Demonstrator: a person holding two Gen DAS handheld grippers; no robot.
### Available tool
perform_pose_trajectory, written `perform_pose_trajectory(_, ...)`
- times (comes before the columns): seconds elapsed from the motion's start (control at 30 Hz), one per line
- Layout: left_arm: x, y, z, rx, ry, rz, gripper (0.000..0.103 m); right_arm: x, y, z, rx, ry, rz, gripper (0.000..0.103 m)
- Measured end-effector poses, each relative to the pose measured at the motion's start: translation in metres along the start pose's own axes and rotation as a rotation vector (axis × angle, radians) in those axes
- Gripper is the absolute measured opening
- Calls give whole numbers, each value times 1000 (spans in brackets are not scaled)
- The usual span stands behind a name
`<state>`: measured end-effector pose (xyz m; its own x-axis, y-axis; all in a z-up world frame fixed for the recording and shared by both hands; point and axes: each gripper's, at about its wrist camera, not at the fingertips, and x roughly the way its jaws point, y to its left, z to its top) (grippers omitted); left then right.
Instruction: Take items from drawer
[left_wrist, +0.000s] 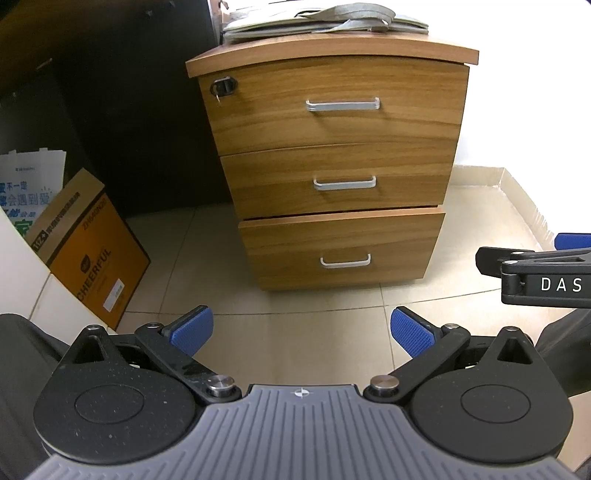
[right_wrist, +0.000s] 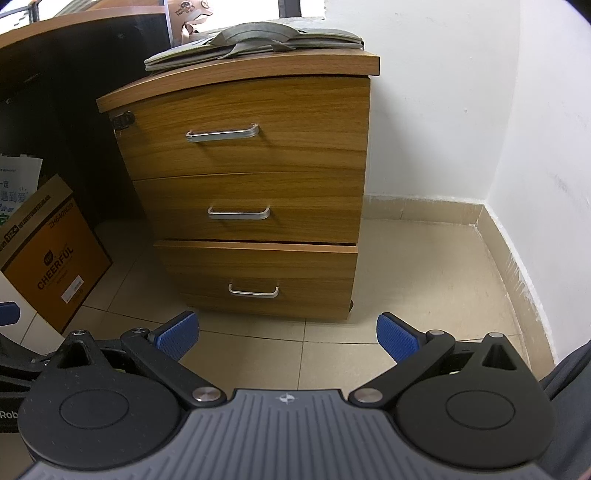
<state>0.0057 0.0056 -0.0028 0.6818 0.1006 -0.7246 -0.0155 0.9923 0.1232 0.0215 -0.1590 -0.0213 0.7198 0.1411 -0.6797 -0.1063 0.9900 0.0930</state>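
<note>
Brown wood makes up the small cabinet (left_wrist: 332, 147) on the pale tiled floor (left_wrist: 295, 325) — it has 3 drawers, each with a silver bar handle. The top drawer (left_wrist: 334, 105) and middle drawer (left_wrist: 343, 181) sit flush. The bottom drawer (left_wrist: 343, 254) sticks out a little, with a thin dark gap above it. Nothing inside any drawer can be seen, so I cannot tell where the items are.

The left gripper (left_wrist: 301, 332) and the right gripper (right_wrist: 288, 334) both hover low over the floor, well apart from the cabinet, blue pads spread wide with nothing between them.

What could go wrong — the thin bottom handle (right_wrist: 253, 291) sits close to the wood, so a pad could slip off. A hard pull might roll the whole cabinet forward.
</note>
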Motion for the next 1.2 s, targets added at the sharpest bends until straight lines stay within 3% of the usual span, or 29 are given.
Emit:
perform_pose_trajectory(0.73,6,1,-2,-12,12,-4,103,8,-2,1,9,10,2,103)
perform_pose_trajectory(1.2,46,19,20,-45,28,44,103,36,-10,10,18,-8,-4,103)
